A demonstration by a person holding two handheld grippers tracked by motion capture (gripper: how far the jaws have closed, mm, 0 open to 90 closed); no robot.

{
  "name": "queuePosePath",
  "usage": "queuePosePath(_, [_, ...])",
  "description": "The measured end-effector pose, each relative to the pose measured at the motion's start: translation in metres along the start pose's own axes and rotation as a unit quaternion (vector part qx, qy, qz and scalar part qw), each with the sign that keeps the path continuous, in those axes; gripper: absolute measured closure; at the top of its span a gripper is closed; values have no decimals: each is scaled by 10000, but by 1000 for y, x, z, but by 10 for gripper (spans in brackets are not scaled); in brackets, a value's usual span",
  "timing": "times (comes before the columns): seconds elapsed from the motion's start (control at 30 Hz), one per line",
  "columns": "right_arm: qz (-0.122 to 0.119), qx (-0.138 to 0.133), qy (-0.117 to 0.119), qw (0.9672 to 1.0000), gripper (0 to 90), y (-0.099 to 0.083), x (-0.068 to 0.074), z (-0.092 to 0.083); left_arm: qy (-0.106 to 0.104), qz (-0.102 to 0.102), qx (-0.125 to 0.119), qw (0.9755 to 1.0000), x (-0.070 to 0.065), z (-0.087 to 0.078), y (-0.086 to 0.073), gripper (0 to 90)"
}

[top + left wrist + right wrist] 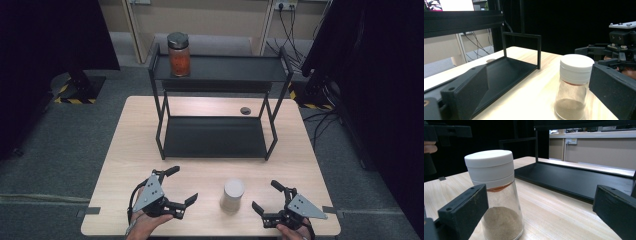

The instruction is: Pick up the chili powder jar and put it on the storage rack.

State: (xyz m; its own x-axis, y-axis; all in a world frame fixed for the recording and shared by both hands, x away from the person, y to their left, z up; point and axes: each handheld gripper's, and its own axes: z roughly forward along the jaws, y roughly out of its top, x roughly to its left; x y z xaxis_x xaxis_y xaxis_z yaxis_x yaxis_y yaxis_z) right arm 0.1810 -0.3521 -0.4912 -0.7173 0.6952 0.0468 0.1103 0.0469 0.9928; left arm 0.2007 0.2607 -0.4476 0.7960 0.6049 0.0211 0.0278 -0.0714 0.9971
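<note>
A clear shaker jar (233, 195) with a white lid, holding brownish powder, stands upright near the front edge of the wooden table (300, 150). My left gripper (184, 185) is open to its left and my right gripper (265, 195) is open to its right; neither touches it. In the left gripper view the jar (575, 85) stands by the right jaw of the open gripper (537, 82). The right gripper view has the jar (496, 195) just beyond the left jaw of the open gripper (540, 202).
A black two-tier metal rack (215, 137) stands at the middle and back of the table. On its top shelf, at the left end, is an orange-filled jar (179, 55) with a dark lid. A small dark disc (245, 110) is set in the tabletop behind the rack.
</note>
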Motion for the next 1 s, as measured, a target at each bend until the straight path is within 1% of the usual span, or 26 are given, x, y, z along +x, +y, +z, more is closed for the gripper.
queuePosePath(0.17, [7, 6, 0, 10000, 4, 0, 0, 0, -9, -23, 24, 10000, -3, -1, -10, 21])
queuePosePath(0.27, [-6, 4, 3, 10000, 4, 0, 0, 1, -13, -79, -2, 10000, -3, -2, -16, 21])
queuePosePath(0.47, [-6, 9, 4, 10000, 4, 0, 0, 1, 13, -62, 50, 10000, -5, -3, -25, 22])
queuePosePath(0.6, [20, -28, -49, 10000, 4, -1, 0, 0, 10, -71, 108, 9999, -6, -3, -34, 21])
queuePosePath(0.7, [18, -31, -82, 10000, 4, -1, 0, -1, 14, -38, 140, 9999, -7, -4, -41, 21])
queuePosePath(0.77, [-37, -34, -113, 9999, 4, 0, 2, -2, 36, -30, 127, 9999, -8, -4, -45, 22])
queuePosePath(0.8, [-44, -41, -113, 9999, 4, 0, 2, -2, 37, -57, 125, 9999, -8, -5, -47, 22])
queuePosePath(0.83, [-37, -43, -111, 9999, 4, -1, 1, -2, 46, -53, 126, 9999, -9, -5, -48, 22])
queuePosePath(0.93, [-11, -38, -120, 9999, 4, -1, 1, -2, 88, 42, 124, 9999, -10, -6, -49, 22])
queuePosePath(1.0, [4, -44, -126, 9999, 4, -1, 0, -2, 123, 41, 130, 9998, -10, -5, -51, 23])
